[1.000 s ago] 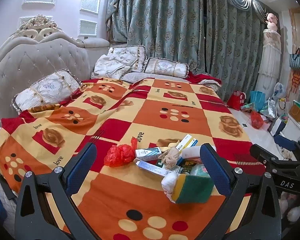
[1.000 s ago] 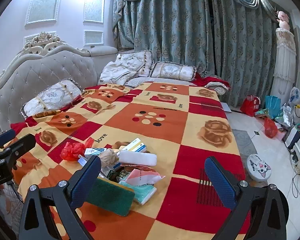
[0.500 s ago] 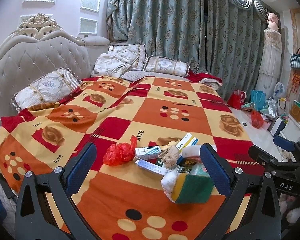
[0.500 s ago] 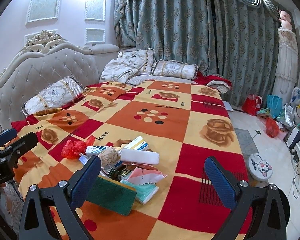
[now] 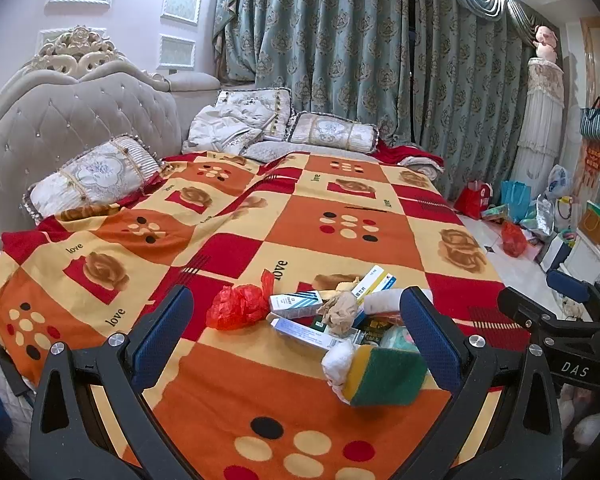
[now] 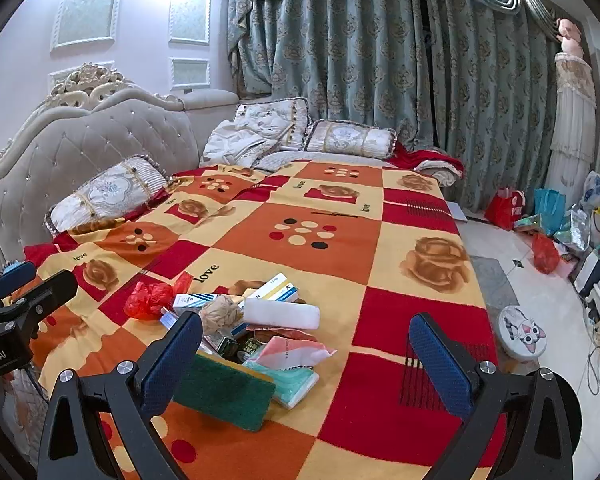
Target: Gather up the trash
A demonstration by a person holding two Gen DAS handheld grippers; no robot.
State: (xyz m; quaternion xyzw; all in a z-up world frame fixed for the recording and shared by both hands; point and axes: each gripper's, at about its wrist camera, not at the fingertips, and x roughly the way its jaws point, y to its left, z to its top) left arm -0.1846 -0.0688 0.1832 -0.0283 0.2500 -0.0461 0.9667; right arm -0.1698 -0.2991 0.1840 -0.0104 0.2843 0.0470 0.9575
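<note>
A small heap of trash lies on the near part of the bed's checked red, orange and yellow blanket [image 5: 236, 376]. In the heap are a crumpled red plastic bag [image 5: 238, 306] on the left, a green and yellow scrub sponge [image 5: 384, 376] nearest of all, a white foam block [image 6: 281, 314], a crumpled brown paper ball [image 5: 342, 312], some flat white and blue cardboard boxes [image 5: 296, 304] and a pink and white torn wrapper [image 6: 294, 354].

The left gripper [image 5: 296, 340] is held above the near edge of the heap with its blue pads wide apart and nothing between them. The right gripper [image 6: 306, 364] is also spread wide and holds nothing. It sits a bit to the right of the heap.

Nothing has been picked up yet.

Things could go wrong because the pieces lie on top of each other. A claw that closes on the sponge may push the boxes away or grab two things at once. The soft blanket could get pinched too. The thin wrapper and the red bag are light and floppy, so they may slip out.
</note>
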